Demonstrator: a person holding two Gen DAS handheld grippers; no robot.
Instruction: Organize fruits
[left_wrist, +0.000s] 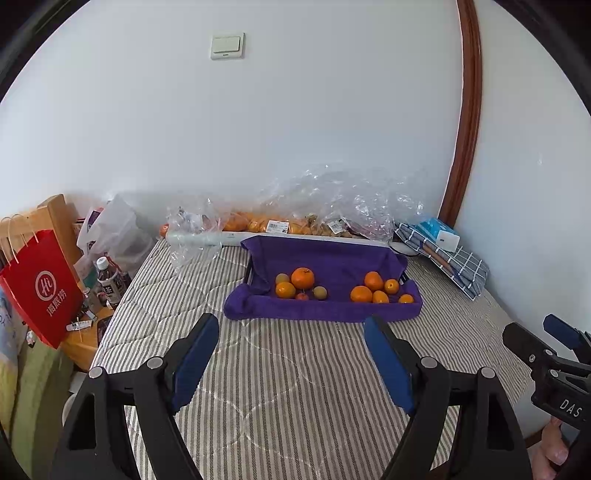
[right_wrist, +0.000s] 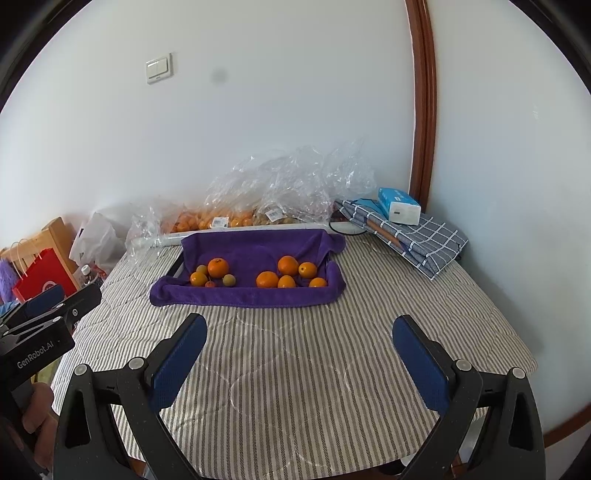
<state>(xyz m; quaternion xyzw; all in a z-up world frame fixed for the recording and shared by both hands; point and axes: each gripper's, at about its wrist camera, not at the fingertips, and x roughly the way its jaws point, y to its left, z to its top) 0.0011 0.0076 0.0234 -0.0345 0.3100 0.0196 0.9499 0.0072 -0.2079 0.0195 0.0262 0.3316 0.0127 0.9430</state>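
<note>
A tray lined with a purple towel (left_wrist: 325, 258) (right_wrist: 258, 243) sits on the striped table. On its left lie a big orange (left_wrist: 302, 277) (right_wrist: 218, 267), a smaller orange, two greenish-brown fruits and a tiny red fruit (left_wrist: 302, 296). On its right lie several oranges (left_wrist: 373, 280) (right_wrist: 288, 265). My left gripper (left_wrist: 291, 328) is open and empty, well short of the tray. My right gripper (right_wrist: 299, 328) is open and empty, also short of the tray. Each gripper shows at the edge of the other's view.
Clear plastic bags (left_wrist: 332, 199) (right_wrist: 288, 181) with more fruit lie behind the tray against the wall. A folded checked cloth (right_wrist: 413, 236) with a tissue pack (right_wrist: 399, 205) lies at the back right. A red paper bag (left_wrist: 40, 288) and bottles (left_wrist: 110, 280) stand left of the table.
</note>
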